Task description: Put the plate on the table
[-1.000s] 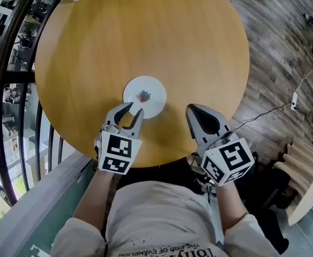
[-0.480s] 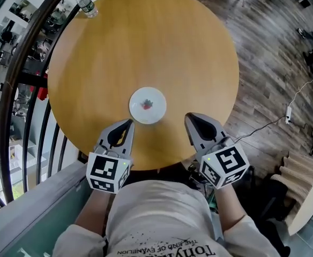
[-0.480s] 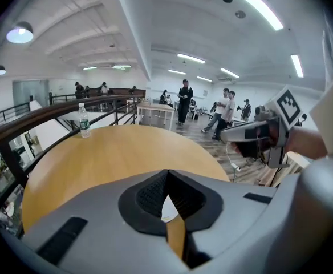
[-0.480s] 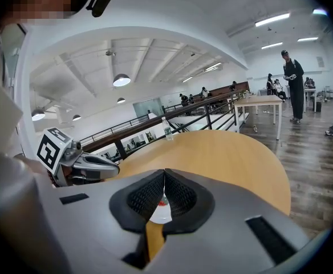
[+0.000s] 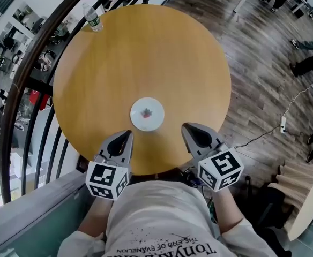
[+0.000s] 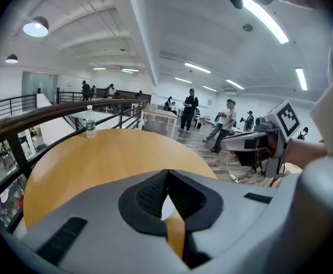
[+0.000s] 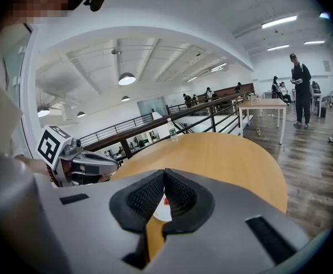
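Observation:
A small white plate (image 5: 147, 114) with a red mark at its centre lies flat on the round wooden table (image 5: 146, 52), near the edge closest to me. My left gripper (image 5: 128, 133) sits just short of the plate at its lower left, shut and empty. At the plate's lower right is my right gripper (image 5: 185, 126), also shut and empty. Neither touches the plate. In the left gripper view the jaws (image 6: 166, 173) meet, and a sliver of the plate (image 6: 167, 206) shows beyond them. The right gripper view shows closed jaws (image 7: 165, 171) with the plate (image 7: 162, 210) behind.
A water bottle (image 5: 94, 17) stands at the table's far left edge. A dark curved railing (image 5: 17, 90) runs along the left. Wood floor (image 5: 263, 63) with a cable lies to the right, and people stand at the far right.
The left gripper's jaws have closed from open, and it has drawn back from the plate toward me. The plate stays on the table. The head view now takes in more of the table.

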### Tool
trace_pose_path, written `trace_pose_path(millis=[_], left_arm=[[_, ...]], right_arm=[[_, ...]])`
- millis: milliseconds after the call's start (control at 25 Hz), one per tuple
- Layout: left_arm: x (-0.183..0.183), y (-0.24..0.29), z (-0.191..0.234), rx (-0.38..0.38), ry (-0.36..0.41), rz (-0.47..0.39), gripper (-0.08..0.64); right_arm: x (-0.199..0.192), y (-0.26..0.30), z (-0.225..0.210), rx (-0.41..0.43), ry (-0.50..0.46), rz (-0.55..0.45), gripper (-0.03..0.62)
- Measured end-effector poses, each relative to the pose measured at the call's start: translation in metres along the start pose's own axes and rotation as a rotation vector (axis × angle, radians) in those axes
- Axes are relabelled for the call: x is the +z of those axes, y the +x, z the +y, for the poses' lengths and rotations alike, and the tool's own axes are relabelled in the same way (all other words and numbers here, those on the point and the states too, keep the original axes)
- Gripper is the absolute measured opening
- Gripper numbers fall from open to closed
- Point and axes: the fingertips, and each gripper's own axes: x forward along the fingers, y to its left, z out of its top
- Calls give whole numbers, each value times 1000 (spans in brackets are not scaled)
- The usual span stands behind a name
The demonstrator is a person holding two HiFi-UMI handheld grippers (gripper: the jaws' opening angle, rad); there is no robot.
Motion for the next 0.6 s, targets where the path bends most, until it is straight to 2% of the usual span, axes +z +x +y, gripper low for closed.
trace_pose_path(millis=[600], left_arm=[[9,-20,9,17,-12,-24,25]], right_arm=[[17,-7,14,12,-3,-35,26]])
